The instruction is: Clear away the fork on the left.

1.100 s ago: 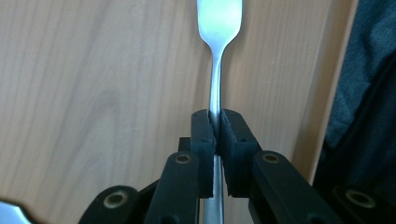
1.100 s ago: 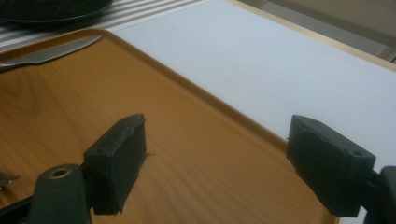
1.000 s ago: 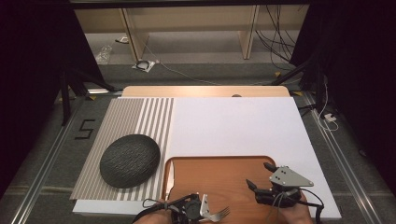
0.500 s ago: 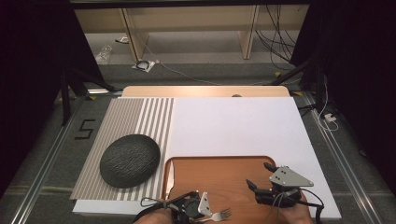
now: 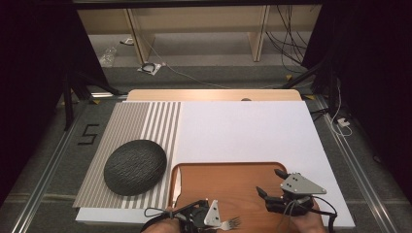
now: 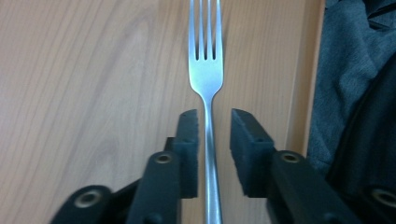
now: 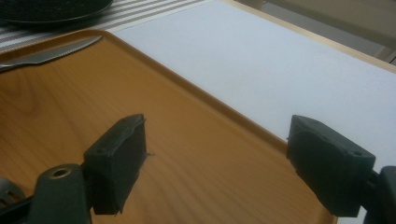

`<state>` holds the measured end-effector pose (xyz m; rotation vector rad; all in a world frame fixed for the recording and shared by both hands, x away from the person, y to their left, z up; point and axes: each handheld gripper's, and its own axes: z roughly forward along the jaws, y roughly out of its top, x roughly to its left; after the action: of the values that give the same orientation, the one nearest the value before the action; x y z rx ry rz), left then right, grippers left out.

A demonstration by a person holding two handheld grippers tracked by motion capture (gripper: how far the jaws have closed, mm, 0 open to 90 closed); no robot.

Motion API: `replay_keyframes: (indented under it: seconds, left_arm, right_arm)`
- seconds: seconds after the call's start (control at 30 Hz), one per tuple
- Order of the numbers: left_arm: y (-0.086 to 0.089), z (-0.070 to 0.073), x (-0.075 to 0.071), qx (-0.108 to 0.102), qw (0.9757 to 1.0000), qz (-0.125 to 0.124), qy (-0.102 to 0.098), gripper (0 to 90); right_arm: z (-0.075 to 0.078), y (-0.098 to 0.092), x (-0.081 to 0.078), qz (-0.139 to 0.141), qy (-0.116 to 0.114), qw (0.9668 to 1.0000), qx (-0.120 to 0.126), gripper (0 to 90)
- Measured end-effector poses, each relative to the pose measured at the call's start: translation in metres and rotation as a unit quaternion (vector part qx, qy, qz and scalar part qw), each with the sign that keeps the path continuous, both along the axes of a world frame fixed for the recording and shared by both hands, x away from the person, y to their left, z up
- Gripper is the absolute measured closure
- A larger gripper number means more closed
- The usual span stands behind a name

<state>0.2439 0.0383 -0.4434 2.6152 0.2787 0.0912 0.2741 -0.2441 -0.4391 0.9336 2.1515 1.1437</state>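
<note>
While my left tongs (image 6: 214,123) sit low over the near edge of the wooden tray (image 5: 228,170), their jaws stand apart on either side of the fork (image 6: 206,70) handle, the left jaw just about touching it, the right one showing a gap. So no clamp yet. The fork lies flat on the tray, tines pointing away from the tongs; in the high view it shows at the bottom edge (image 5: 232,223). Versus a second ago, the left tongs (image 5: 210,219) have slid slightly right and toward me along the tray's near edge, and the fork tines have moved a little with them. I read that as a nudge or a re-seat on the handle, grasp in progress rather than done. Right tongs (image 7: 229,163) are wide apart, holding nothing, hovering over the tray's right side; same spot as before in the high view (image 5: 274,187). Knife (image 5: 176,187) stays along the tray's left rim, dark round plate (image 5: 135,167) unchanged on the striped mat (image 5: 145,121). White surface (image 5: 243,131) beyond is bare.
</note>
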Motion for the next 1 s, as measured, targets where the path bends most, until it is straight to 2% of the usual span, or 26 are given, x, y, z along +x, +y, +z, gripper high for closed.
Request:
replay_keyframes:
  seconds: [0.03, 0.17, 0.33, 0.57, 0.6, 0.7, 0.73, 0.8, 0.87, 1.0]
  left_arm:
    - [0.0, 0.0, -0.001, -0.002, 1.0, 0.0, -0.003, 76.4]
    - [-0.002, -0.002, -0.003, -0.001, 0.9999, -0.013, -0.008, 87.2]
    - [-0.006, -0.01, -0.006, 0.012, 0.9992, -0.037, -0.01, 89.4]
    - [-0.013, -0.022, -0.01, 0.016, 0.9986, -0.049, -0.01, 89.4]
    - [-0.013, -0.023, -0.009, 0.007, 0.9988, -0.047, -0.009, 89.4]
    - [-0.013, -0.024, -0.008, 0.007, 0.9989, -0.045, -0.013, 89.3]
    - [-0.013, -0.024, -0.008, 0.0, 0.9992, -0.04, -0.008, 89.4]
    - [-0.012, -0.024, -0.007, 0.001, 0.9991, -0.042, -0.008, 89.4]
    - [-0.012, -0.025, -0.006, -0.002, 0.9993, -0.035, -0.014, 89.3]
    - [-0.008, -0.025, -0.001, -0.004, 0.9996, -0.025, -0.013, 89.3]
  right_arm:
    - [0.0, 0.0, 0.0, 0.0, 0.0, 1.0, 0.0, 21.1]
    - [0.0, 0.0, 0.0, 0.001, -0.002, 1.0, 0.0, 21.1]
    - [0.0, 0.0, 0.0, 0.001, -0.004, 1.0, -0.001, 21.1]
    - [0.0, 0.0, 0.0, 0.001, -0.003, 1.0, 0.0, 21.1]
    - [0.0, 0.0, 0.0, 0.001, -0.003, 1.0, -0.001, 21.1]
    - [0.0, 0.001, 0.0, 0.001, -0.002, 1.0, -0.002, 21.1]
    - [0.0, 0.001, 0.0, 0.001, -0.001, 1.0, -0.002, 21.1]
    - [0.0, 0.001, 0.0, 0.001, -0.002, 1.0, -0.001, 21.2]
    - [0.0, 0.001, 0.0, 0.001, -0.001, 1.0, -0.002, 21.2]
    - [0.0, 0.001, 0.0, 0.001, -0.002, 1.0, -0.001, 21.2]
